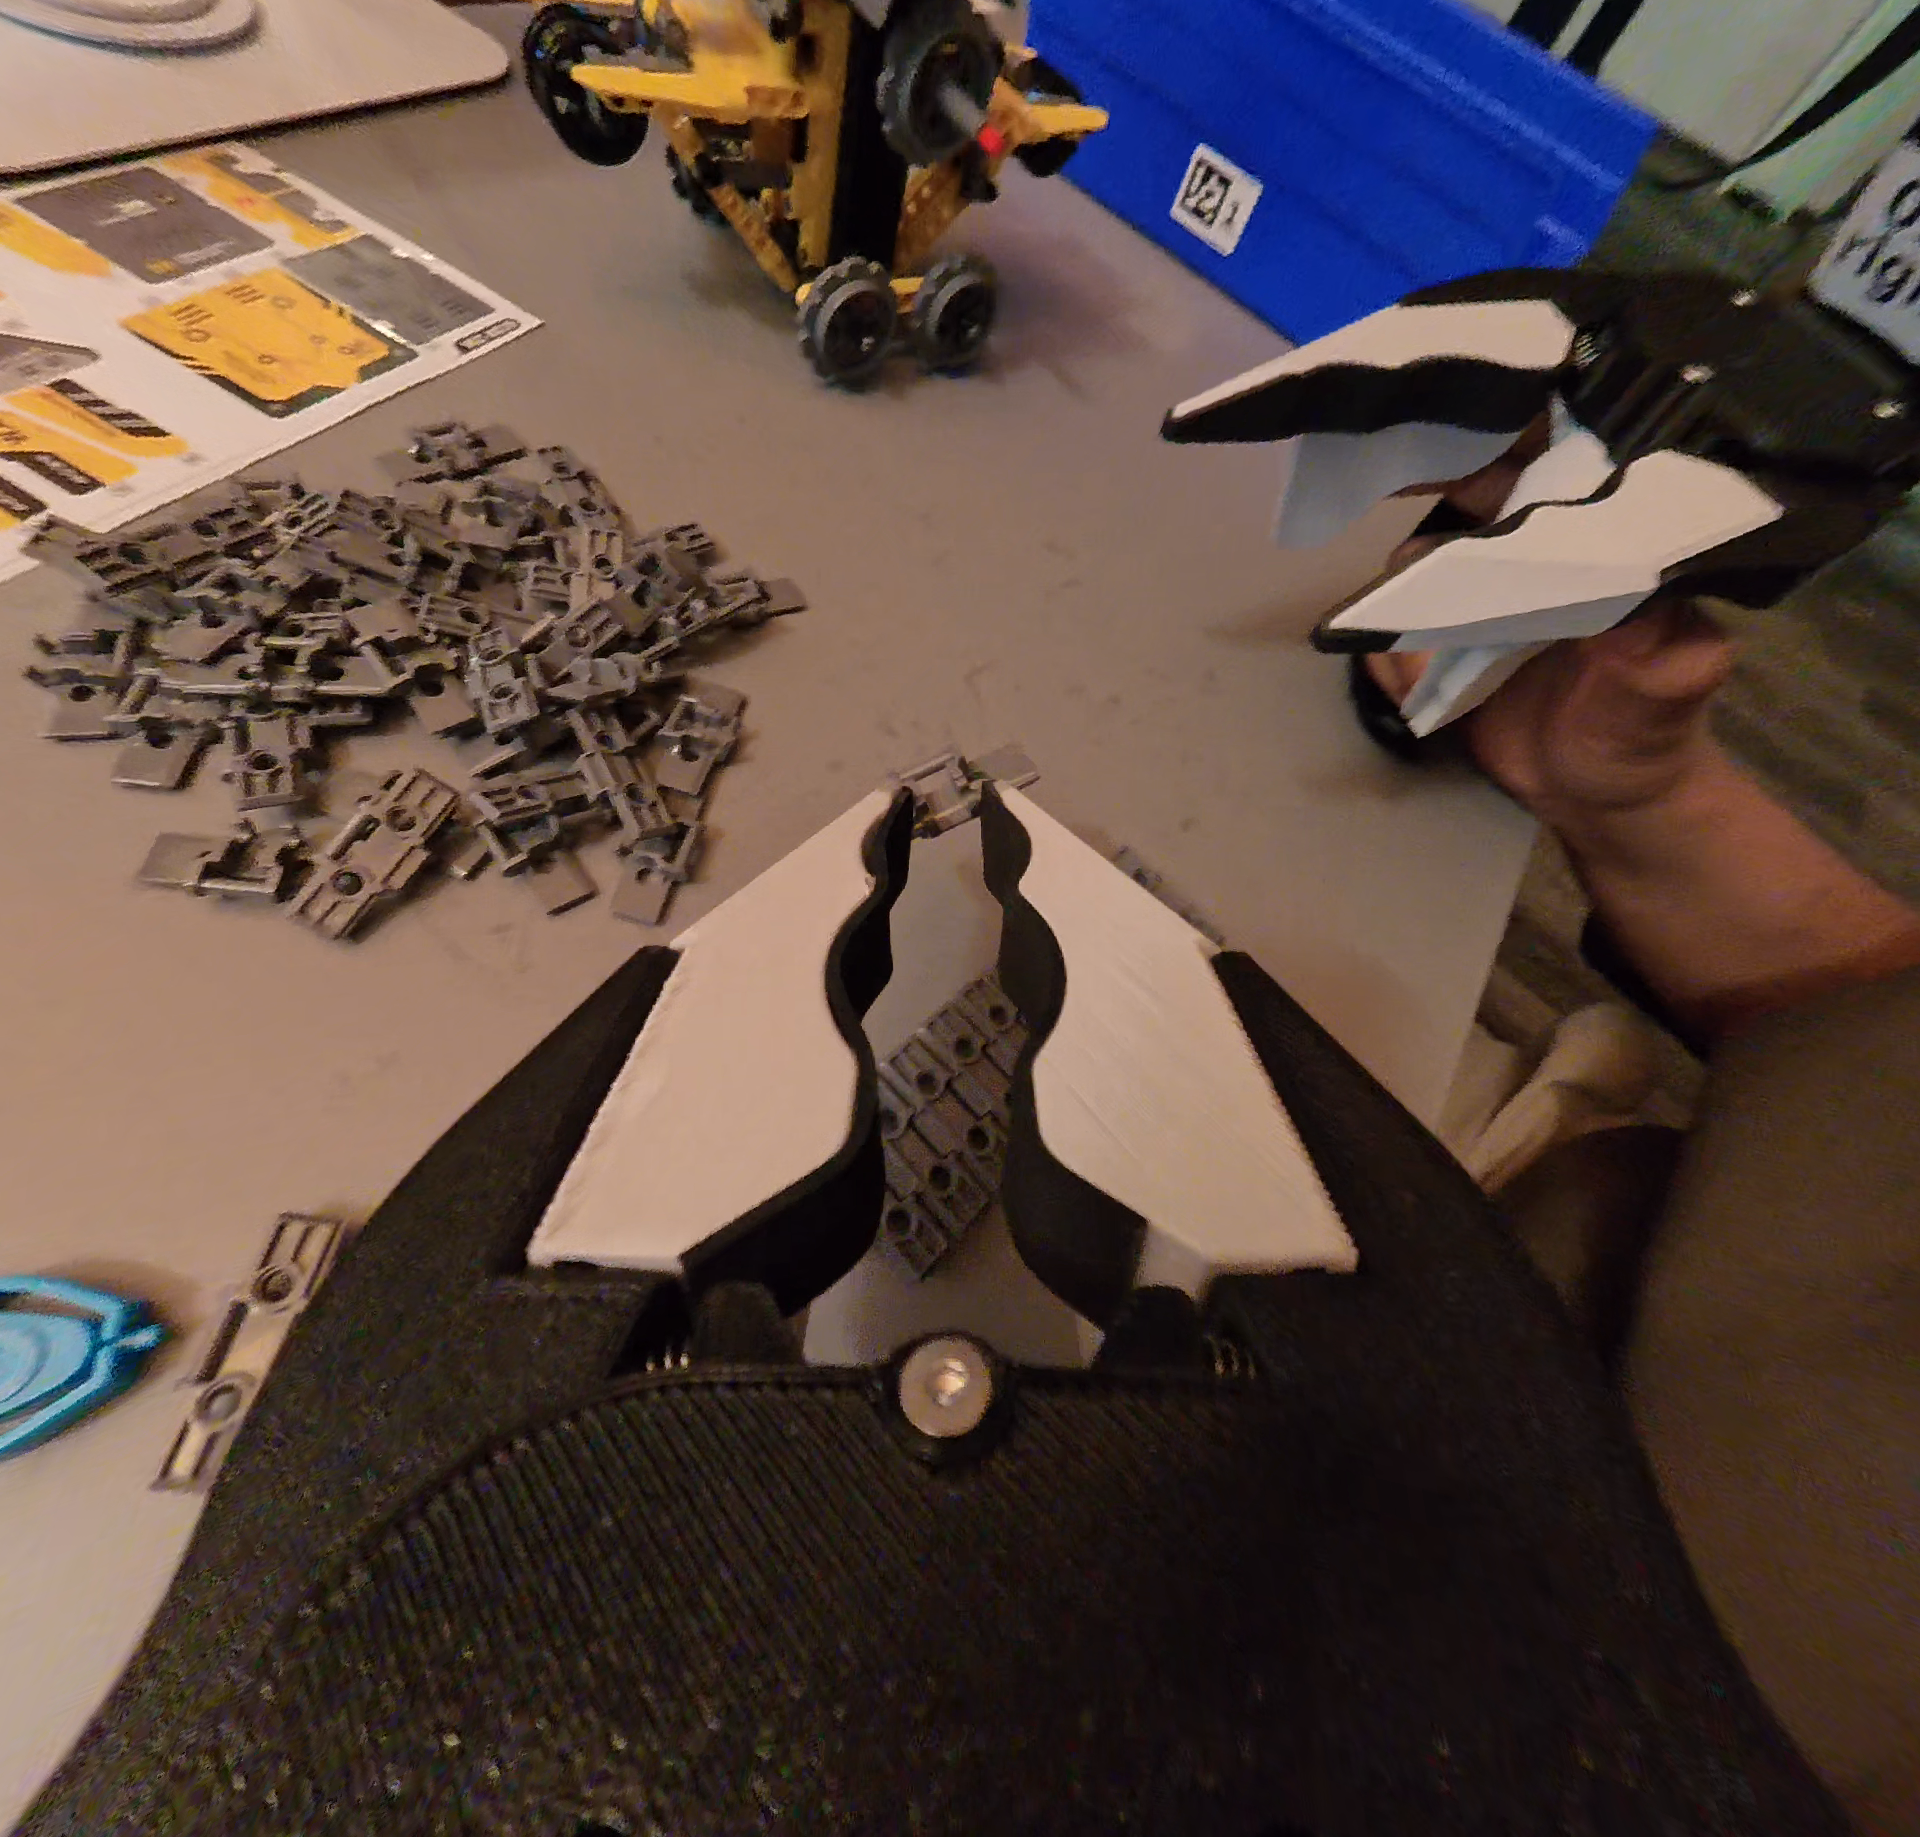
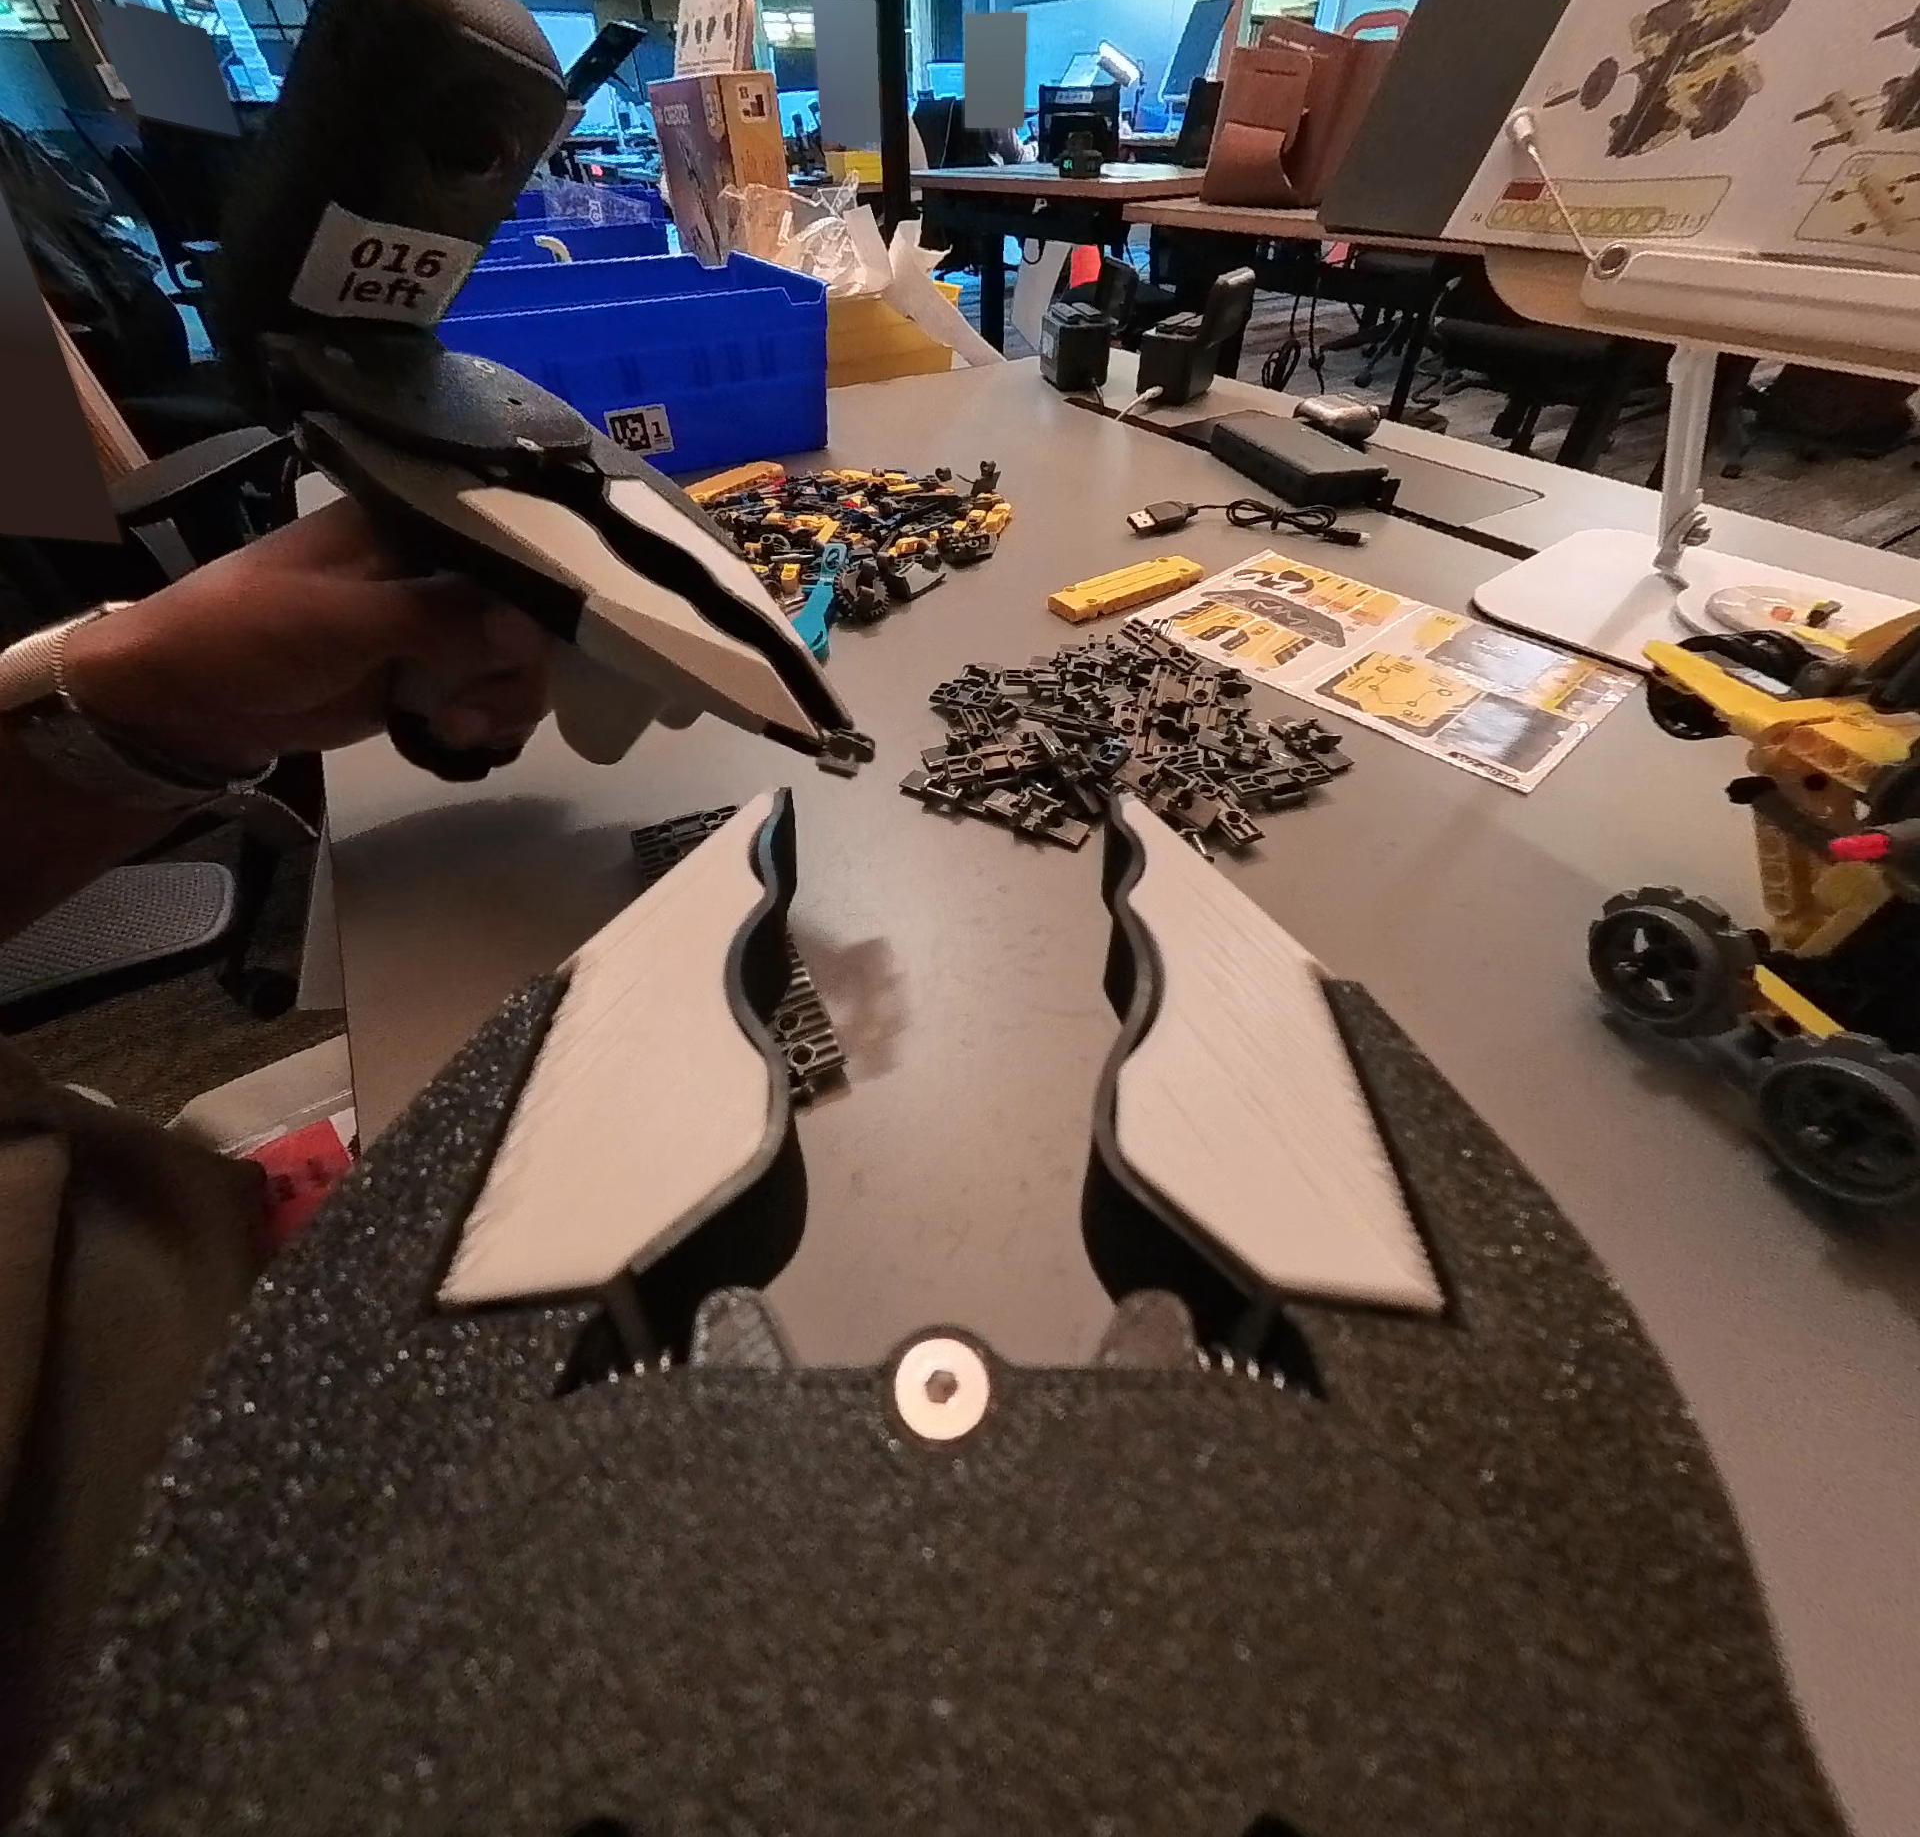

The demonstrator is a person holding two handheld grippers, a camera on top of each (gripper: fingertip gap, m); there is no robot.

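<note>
Left wrist view: small grey plastic track link (image 1: 964, 788) pinched at the tips of the left gripper (image 1: 948, 808), above the grey table (image 1: 1039, 561). Assembled grey link strip (image 1: 940, 1122) lies beneath, partly hidden by fingers. Loose grey link pile (image 1: 395, 665) at 10 o'clock; yellow-black brick vehicle (image 1: 831, 146) at 12. Right gripper (image 2: 948, 831) gapes wide, empty.

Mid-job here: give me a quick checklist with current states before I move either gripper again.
1. Left gripper shut on a small grey link: ok.
2. Link held clear of the table: ok.
3. Right gripper open and empty: ok.
4. Grippers apart, not touching: ok.
5. Assembled grey strip lying under the left gripper: ok.
6. Link's orientation relative to the strip: cannot tell.
</note>
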